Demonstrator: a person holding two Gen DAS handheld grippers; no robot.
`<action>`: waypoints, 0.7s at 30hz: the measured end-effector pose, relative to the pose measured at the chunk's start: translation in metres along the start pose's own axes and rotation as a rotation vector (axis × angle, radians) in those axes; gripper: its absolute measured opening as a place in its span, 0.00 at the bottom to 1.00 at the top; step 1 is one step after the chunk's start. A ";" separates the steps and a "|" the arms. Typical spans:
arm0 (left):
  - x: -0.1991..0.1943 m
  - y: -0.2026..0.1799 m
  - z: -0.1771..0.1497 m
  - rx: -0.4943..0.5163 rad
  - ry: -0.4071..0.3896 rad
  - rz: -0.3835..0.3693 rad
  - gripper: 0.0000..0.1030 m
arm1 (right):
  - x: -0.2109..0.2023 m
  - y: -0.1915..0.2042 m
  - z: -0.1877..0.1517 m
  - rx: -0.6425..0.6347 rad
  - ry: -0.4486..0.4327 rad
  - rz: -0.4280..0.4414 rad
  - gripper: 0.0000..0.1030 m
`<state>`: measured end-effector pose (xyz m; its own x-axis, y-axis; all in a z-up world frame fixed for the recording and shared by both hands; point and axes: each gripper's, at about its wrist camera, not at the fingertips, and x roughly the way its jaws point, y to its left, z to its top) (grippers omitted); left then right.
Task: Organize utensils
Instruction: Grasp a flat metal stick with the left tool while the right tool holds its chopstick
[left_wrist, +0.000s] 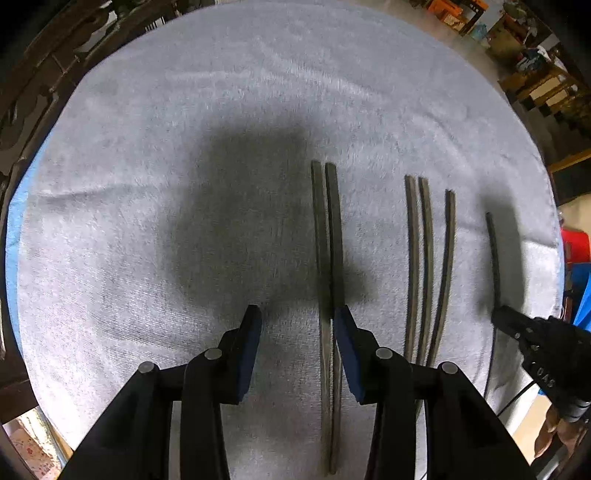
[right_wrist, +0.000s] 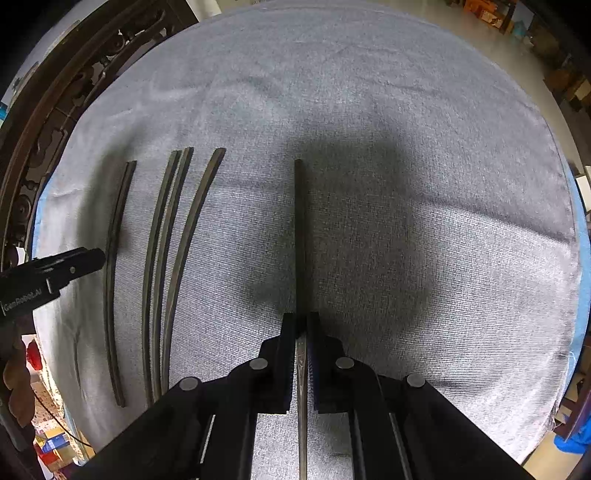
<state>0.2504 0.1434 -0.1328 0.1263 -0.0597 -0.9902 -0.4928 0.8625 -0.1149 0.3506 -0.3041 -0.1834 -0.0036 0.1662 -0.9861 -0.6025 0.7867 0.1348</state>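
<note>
Right fingers (right_wrist: 301, 325) on chopstick (right_wrist: 300, 229), lengthwise ahead

- Right wrist view: pale lettering on the side of the left tool (right_wrist: 96, 257), beginning "Gen" and ending "AI"; the middle letters are too blurred to read.
- Left wrist view: pale characters on the body of the right tool (left_wrist: 499, 316), seen inverted, not legible.

Six chopsticks (left_wrist: 413, 266) side by side on cloth (left_wrist: 221, 110), lengthwise.
</note>
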 end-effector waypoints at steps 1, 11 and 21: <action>-0.001 0.000 0.001 -0.001 -0.015 0.000 0.42 | 0.000 0.000 0.000 0.000 -0.001 -0.001 0.09; 0.003 0.008 0.010 -0.015 0.005 0.013 0.36 | 0.003 -0.002 0.000 0.001 -0.001 0.001 0.09; 0.022 -0.004 0.028 0.116 0.066 -0.002 0.06 | 0.009 0.005 0.004 -0.018 0.024 -0.016 0.09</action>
<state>0.2794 0.1532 -0.1522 0.0686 -0.0915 -0.9934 -0.3888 0.9146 -0.1111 0.3506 -0.2962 -0.1907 -0.0134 0.1390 -0.9902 -0.6168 0.7782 0.1176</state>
